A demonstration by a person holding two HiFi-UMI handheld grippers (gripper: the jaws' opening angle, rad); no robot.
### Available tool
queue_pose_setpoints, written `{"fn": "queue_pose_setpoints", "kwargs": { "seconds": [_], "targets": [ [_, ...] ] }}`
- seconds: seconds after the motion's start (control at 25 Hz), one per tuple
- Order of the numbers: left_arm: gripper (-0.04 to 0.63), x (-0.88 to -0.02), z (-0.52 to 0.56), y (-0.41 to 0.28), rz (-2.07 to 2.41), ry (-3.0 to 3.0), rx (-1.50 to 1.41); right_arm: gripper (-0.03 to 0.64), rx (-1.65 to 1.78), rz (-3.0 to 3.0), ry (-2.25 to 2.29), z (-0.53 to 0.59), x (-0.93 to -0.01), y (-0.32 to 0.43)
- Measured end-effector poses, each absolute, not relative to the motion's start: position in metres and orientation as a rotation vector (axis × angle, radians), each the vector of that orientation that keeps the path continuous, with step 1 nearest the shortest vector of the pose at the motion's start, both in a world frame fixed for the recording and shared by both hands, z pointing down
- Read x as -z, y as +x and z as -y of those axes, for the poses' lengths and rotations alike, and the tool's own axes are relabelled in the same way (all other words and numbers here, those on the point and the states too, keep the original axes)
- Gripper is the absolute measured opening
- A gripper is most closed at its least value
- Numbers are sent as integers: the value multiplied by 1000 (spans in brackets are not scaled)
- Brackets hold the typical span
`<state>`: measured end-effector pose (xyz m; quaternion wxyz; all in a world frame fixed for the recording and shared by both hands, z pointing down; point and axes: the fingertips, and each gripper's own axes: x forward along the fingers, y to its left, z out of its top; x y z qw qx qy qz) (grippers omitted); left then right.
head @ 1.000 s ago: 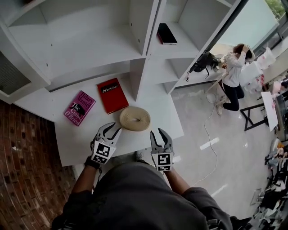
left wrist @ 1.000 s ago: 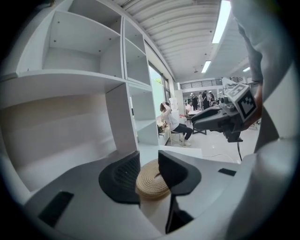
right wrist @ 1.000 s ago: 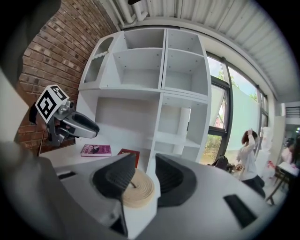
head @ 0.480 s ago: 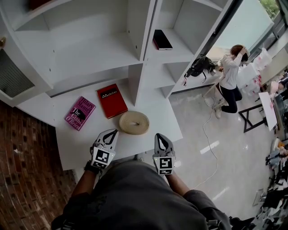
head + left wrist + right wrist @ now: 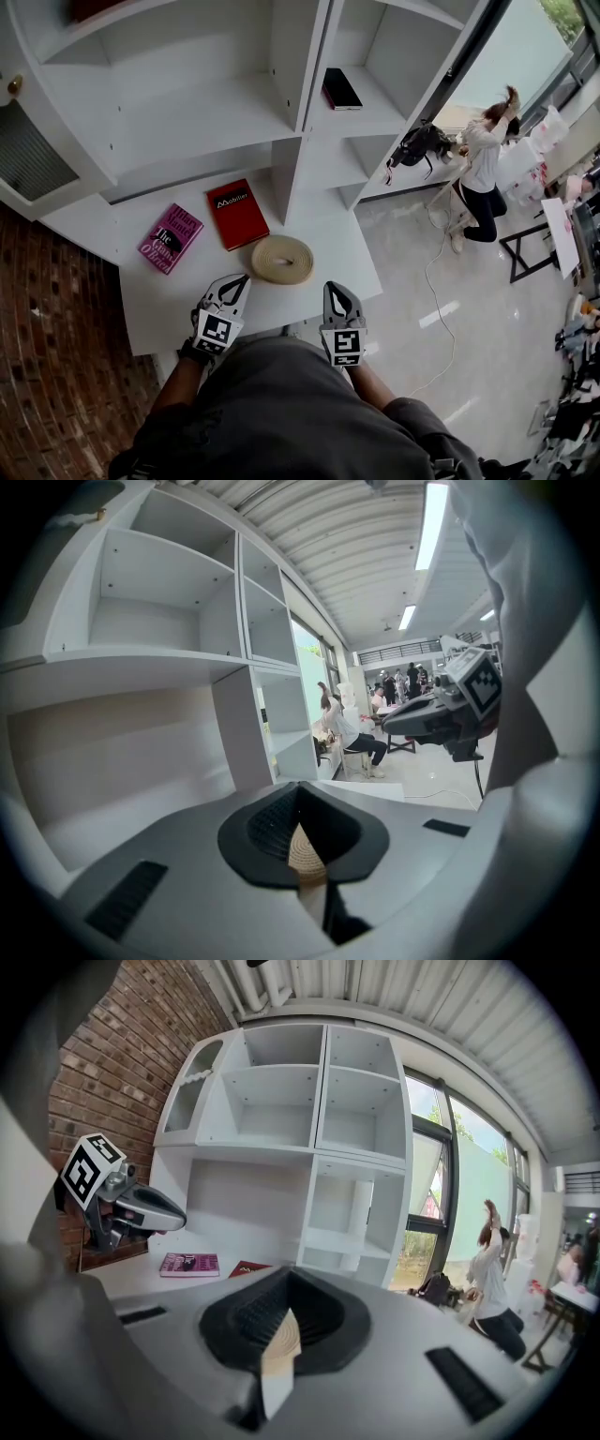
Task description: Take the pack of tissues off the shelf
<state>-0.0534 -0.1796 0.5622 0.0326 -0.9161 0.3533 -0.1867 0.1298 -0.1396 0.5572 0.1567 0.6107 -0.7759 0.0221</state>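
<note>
- The pack of tissues (image 5: pixel 340 89) shows as a dark, flat thing with a reddish edge, at the upper centre of the head view. It lies alone on a board in the right column of the white shelf unit (image 5: pixel 187 103), well apart from both tongs.
- The left gripper (image 5: pixel 240 280) sits at the lower centre of the head view, over the near edge of the white desk top (image 5: pixel 159 300). Its jaws are pressed together with nothing held; its own view shows only the coil on the desk beyond, through the hollow between the dark pads.
- The right gripper (image 5: pixel 336 288) is just to the right of it, near the desk's front right corner. Its jaws are likewise closed and empty.
- A tan coil (image 5: pixel 281 260) lies flat on the desk just above the two grippers, between them in the frame.
- A red book (image 5: pixel 236 213) lies above and left of the coil, and a pink book (image 5: pixel 169 238) lies further left; the two are apart.
- A brick wall (image 5: pixel 56 319) fills the lower left.
- At the upper right, a person (image 5: pixel 483 159) stands on the pale floor with arms raised, near a black bag (image 5: pixel 422 141).
</note>
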Motion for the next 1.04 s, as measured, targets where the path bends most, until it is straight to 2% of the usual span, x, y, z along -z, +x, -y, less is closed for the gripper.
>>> {"fn": "queue_pose_setpoints", "kwargs": {
  "seconds": [1.04],
  "targets": [
    [0, -565, 185, -48, -1083, -2838, 601, 0, -84, 2219, 1756, 142, -562, 135]
  ]
}}
